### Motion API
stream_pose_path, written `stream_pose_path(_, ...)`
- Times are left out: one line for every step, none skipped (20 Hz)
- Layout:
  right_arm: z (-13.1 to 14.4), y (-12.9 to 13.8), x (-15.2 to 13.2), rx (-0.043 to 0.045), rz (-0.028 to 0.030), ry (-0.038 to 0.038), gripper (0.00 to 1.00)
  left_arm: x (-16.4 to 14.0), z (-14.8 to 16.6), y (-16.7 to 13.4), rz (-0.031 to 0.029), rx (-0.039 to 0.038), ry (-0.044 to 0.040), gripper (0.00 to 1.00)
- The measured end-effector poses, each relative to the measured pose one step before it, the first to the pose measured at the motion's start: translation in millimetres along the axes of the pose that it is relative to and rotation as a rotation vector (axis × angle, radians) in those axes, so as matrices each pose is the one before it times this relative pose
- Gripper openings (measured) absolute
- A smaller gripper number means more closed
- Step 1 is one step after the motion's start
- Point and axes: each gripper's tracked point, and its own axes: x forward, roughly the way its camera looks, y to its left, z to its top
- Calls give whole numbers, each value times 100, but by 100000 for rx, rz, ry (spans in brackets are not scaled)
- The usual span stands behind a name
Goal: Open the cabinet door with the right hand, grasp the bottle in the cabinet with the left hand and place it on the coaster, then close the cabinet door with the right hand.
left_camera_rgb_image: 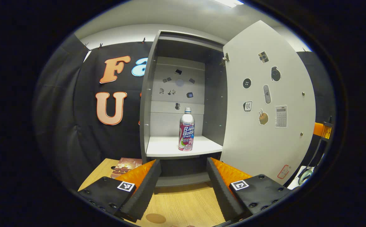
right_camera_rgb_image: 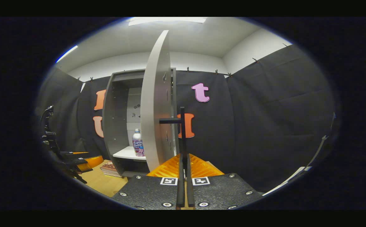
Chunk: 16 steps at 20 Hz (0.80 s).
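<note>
The grey cabinet stands open, its door swung out to the right. A white and pink bottle stands upright on the white shelf, straight ahead of my left gripper. That gripper is open, low in front of the shelf, with nothing between its fingers. A brown round coaster lies on the wooden table close below it. In the right gripper view the door shows edge-on, and my right gripper is shut on its black handle. The bottle stands behind the door.
A small stack of books lies on the table left of the cabinet's foot. The open door blocks the right side. The left gripper and its mount show at the far left of the right gripper view.
</note>
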Motion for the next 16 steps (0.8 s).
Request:
stream_pose_path(-2,-672,-319,-589,-1668,393,8,29,-4,-172,-307,-163,-18,94)
stream_pose_path(145,-696,-490,-773,-1946,54,8,70,51,-272,-331,-228,-136,95)
stream_pose_path(81,-642,-283,-1029,-1947,286,4,156,128,-272,-484,-365,-86,95)
stream_pose_path(-241,-627,-339,-738,-1613,564,8,63,107,-237,-617,-522,-218,95)
stream_pose_path(-37,320,-563,640,1552,420,4,159,37,-232,-602,-730,-238,95)
stream_pose_path(-1,191,-208,1234,1018,100,2,-138,47,-262,-761,-845,-97,95)
stream_pose_path(-92,249,-555,1091,1589,520,7,-32,11,-452,-675,-805,97,95)
stream_pose_path(-120,319,-710,602,907,673,0,-270,22,-412,-368,-587,-198,95)
stream_pose_path(-28,170,-564,-288,858,-66,7,-270,40,-236,4,-45,-212,95)
stream_pose_path(64,360,-748,-1029,732,-222,7,-250,18,-110,556,581,116,95)
stream_pose_path(-7,494,-703,-1323,514,54,7,-153,81,-19,363,462,-191,95)
stream_pose_path(-146,616,-606,-1438,1064,477,7,-164,-54,32,640,178,51,95)
stream_pose_path(-362,591,-385,-1165,917,1099,7,-30,-113,-40,851,-4,224,95)
stream_pose_path(-351,839,-425,-1249,1400,873,1,-79,-57,60,529,-355,34,95)
stream_pose_path(-99,715,-85,-1420,701,197,7,134,69,-17,461,-330,147,95)
stream_pose_path(-137,716,79,-1052,547,-147,0,20,40,33,-46,-102,210,95)
